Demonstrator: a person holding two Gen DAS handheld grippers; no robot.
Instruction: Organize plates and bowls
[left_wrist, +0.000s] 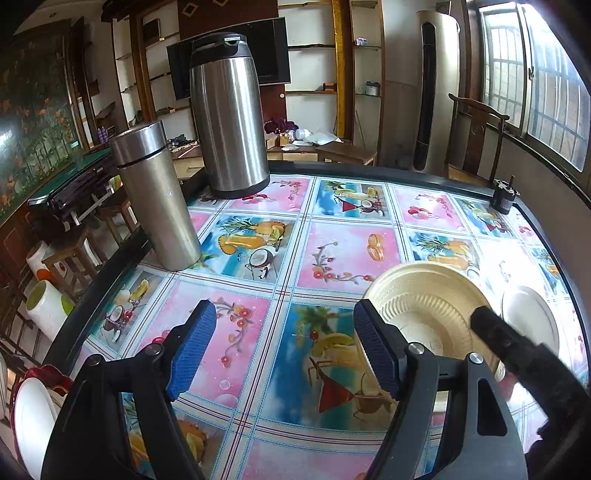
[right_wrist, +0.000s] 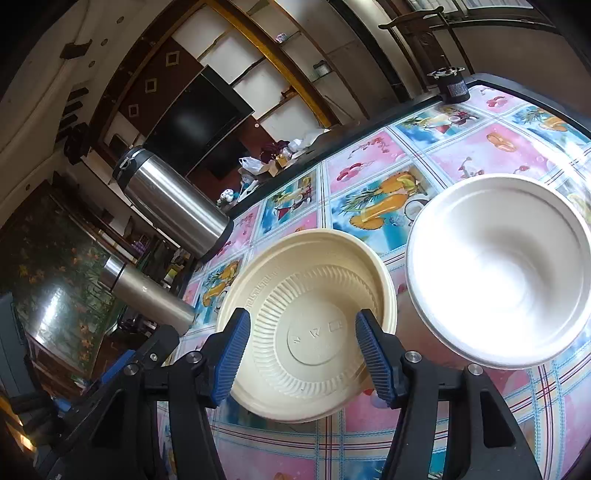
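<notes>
Right tongs straddle the cream bowl on the tabletop, pads apparently not yet pressing; left tongs gape empty. Light, flexible, crushable: grip its rim gently.

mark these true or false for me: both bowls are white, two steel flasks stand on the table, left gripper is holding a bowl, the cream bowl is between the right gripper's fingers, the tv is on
Both bowls are white: false. One is a cream bowl, the other a white bowl.
Two steel flasks stand on the table: true, a tall flask and a slim flask on the table.
Left gripper holds a bowl: false. Its jaws are open over bare tablecloth.
Cream bowl sits between the right gripper's fingers: true.
The TV is on: false. Its screen is dark.
</notes>
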